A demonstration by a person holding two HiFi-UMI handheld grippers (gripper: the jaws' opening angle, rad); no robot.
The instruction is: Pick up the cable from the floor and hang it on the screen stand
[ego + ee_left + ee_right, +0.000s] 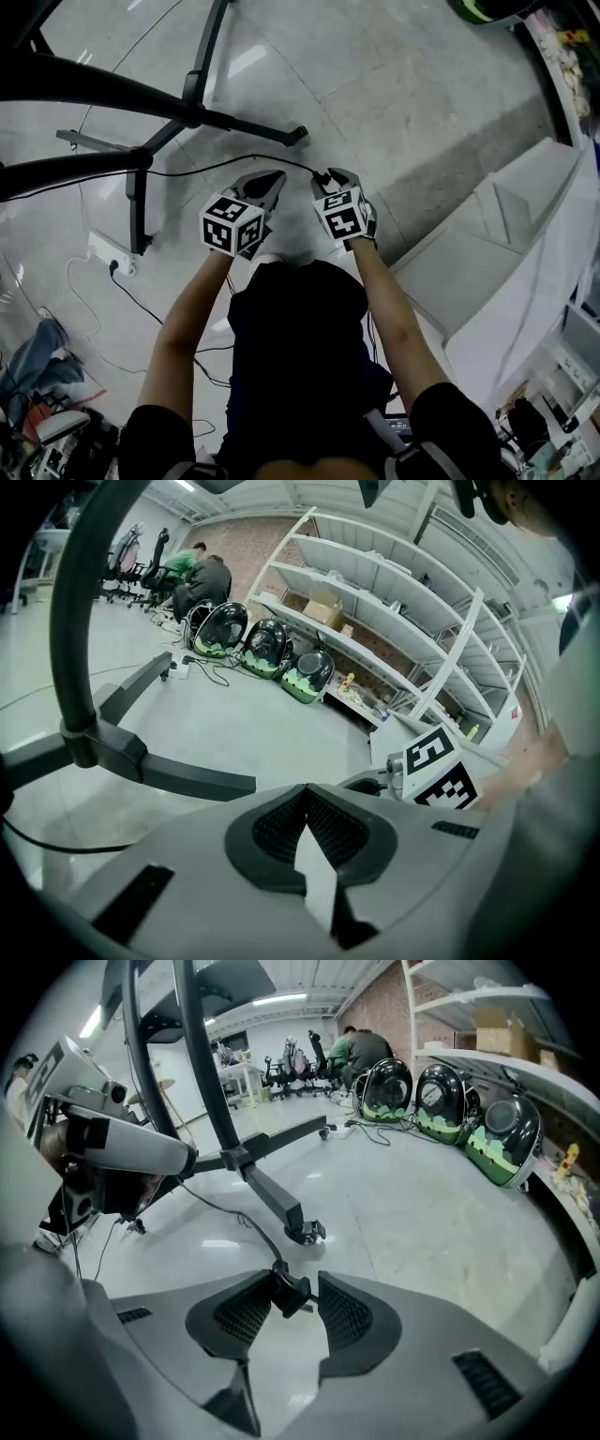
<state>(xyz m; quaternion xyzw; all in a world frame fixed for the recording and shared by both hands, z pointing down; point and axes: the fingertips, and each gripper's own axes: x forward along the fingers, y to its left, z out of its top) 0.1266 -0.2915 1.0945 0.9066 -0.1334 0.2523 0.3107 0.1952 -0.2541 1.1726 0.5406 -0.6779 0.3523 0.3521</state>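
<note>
Pickup off the floor [394,94] judged done; hanging on the screen stand [187,103] at 11 o'clock not yet. Next, probably a lift toward 11 o'clock, draping slack over a black limb without snagging. Hard, glossy grey tiles underfoot; matte black tubular legs, splayed. Left tool [269,178] at centre, ribbed pads together, empty. Right tool [328,177] at its 3 o'clock, clamped on the thin, limp black cable [225,160] by its blocky plug [289,1293], with slack trailing toward 9 o'clock.
</note>
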